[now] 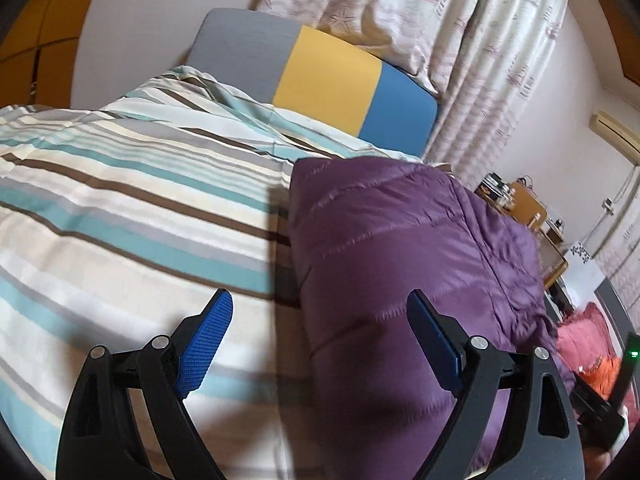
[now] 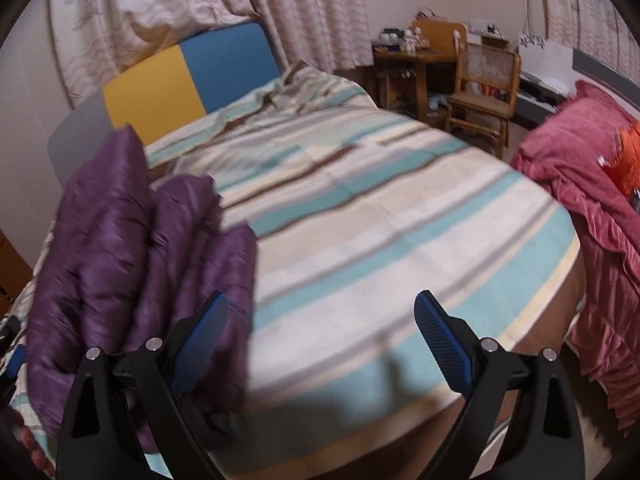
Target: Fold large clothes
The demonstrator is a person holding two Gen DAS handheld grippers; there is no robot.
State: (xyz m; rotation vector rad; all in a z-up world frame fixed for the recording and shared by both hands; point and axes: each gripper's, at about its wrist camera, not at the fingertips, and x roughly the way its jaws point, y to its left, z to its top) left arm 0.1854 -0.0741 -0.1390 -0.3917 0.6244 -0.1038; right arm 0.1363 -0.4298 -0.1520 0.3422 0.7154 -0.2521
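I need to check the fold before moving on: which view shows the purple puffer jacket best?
The left wrist view: the purple puffer jacket lies sharp and nearly whole on the striped bedspread, its quilting lines clear. The right wrist view shows the jacket motion-blurred at the left edge, bunched in folds behind one finger.

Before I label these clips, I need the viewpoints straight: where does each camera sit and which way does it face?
Left wrist: on the left gripper, open, facing up the striped bed to the headboard; purple jacket right ahead.
Right wrist: on the right gripper, open, facing up the bed toward the curtains and chair; jacket at left.
Shared: bed, jacket, headboard, pink blanket.
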